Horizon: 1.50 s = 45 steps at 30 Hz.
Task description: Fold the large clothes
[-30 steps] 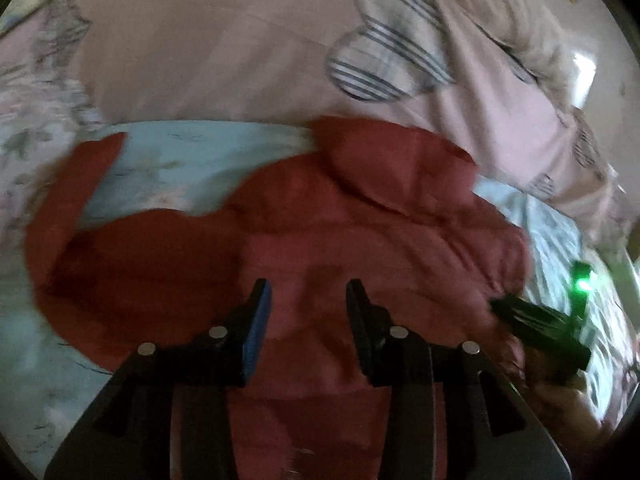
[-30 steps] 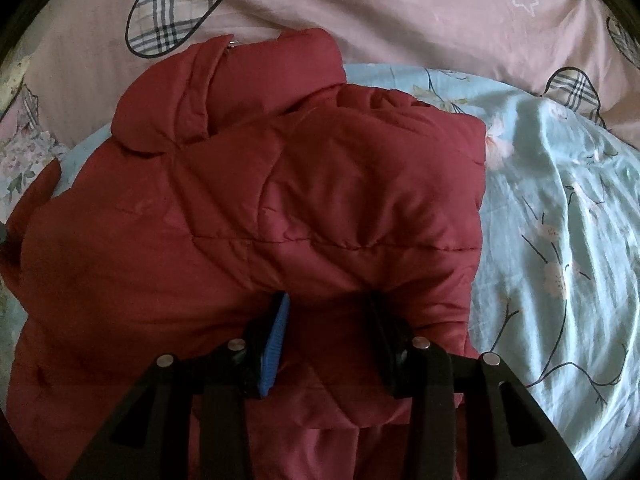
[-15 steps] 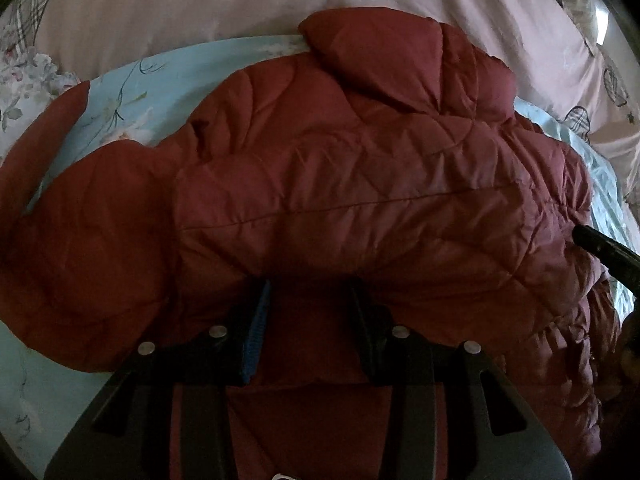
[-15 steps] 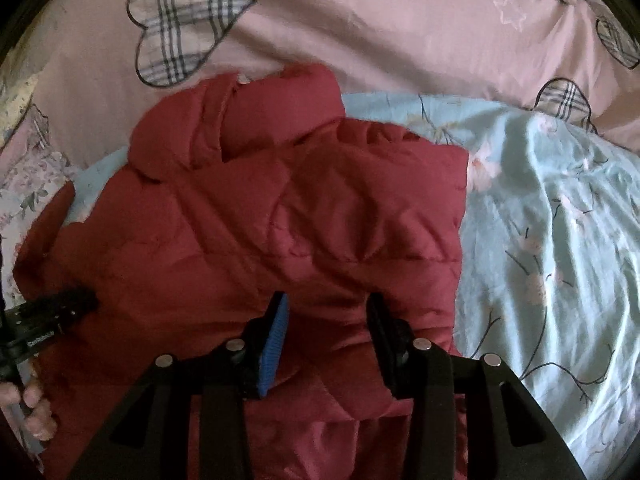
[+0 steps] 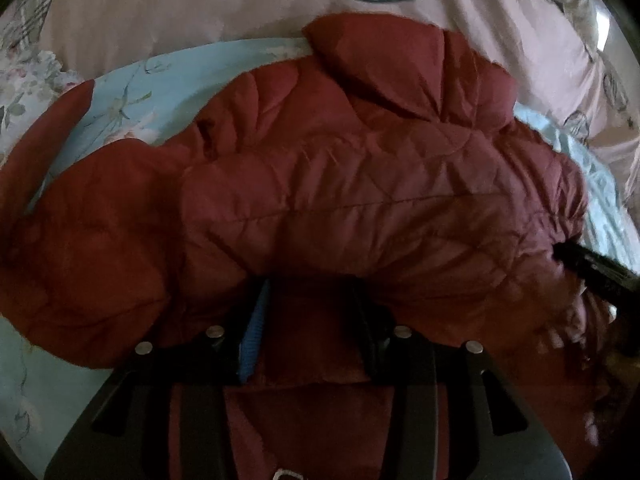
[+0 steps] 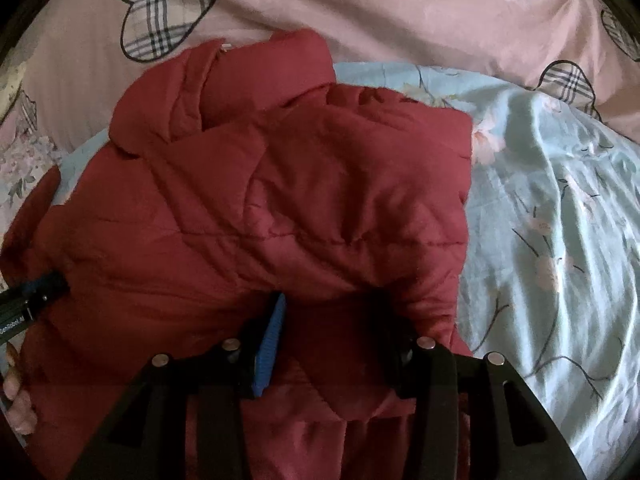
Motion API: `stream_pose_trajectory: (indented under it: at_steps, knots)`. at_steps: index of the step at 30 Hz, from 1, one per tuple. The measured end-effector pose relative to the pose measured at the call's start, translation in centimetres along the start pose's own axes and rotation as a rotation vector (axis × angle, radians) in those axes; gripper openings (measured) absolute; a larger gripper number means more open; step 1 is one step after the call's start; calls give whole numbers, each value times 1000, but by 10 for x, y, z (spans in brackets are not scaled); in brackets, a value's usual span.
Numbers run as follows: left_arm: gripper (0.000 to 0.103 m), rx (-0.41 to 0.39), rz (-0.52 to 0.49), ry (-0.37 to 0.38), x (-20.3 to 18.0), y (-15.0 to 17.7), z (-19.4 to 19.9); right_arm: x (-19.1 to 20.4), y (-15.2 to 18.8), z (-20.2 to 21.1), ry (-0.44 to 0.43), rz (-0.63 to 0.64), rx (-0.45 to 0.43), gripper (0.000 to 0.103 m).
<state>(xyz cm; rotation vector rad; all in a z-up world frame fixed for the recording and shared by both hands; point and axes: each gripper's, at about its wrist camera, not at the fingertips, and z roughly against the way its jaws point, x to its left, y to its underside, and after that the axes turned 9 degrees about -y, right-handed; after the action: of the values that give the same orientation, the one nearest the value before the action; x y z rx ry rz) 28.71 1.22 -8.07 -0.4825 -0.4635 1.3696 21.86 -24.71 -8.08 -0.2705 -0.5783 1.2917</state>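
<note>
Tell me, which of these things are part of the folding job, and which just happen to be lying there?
Part of the job:
- red quilted jacket
- left tool, clamped on the jacket's edge
- right tool, clamped on it too

Just there:
- light blue floral sheet under the jacket
- pink quilt with plaid hearts behind it
</note>
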Motion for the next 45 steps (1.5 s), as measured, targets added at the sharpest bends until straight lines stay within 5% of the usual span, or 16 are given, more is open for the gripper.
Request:
stream_pose_trajectory:
  at_steps: [4, 12, 16, 26, 33, 41, 44, 45]
  knots:
    - [52, -29, 9, -20, 9, 4, 16, 3, 4, 24, -54, -35, -22, 49]
    - [54, -41, 76, -47, 36, 12, 32, 25, 12, 55, -118, 0, -44, 56]
    - [66, -58, 99, -107, 48, 9, 39, 32, 19, 60, -149, 3, -23, 59]
    - [66, -70, 122, -231, 87, -9, 44, 42, 29, 68, -211, 9, -8, 65]
    - [88, -47, 109, -459, 121, -45, 34, 46, 35, 75, -231, 14, -20, 65]
    - [88, 69, 69, -683, 163, -84, -30, 48, 37, 80, -257, 15, -19, 65]
    - [76, 115, 48, -732, 172, -86, -51, 48, 38, 81, -268, 11, -24, 65]
    - [40, 125, 51, -728, 176, -86, -55, 48, 38, 81, -273, 11, -24, 65]
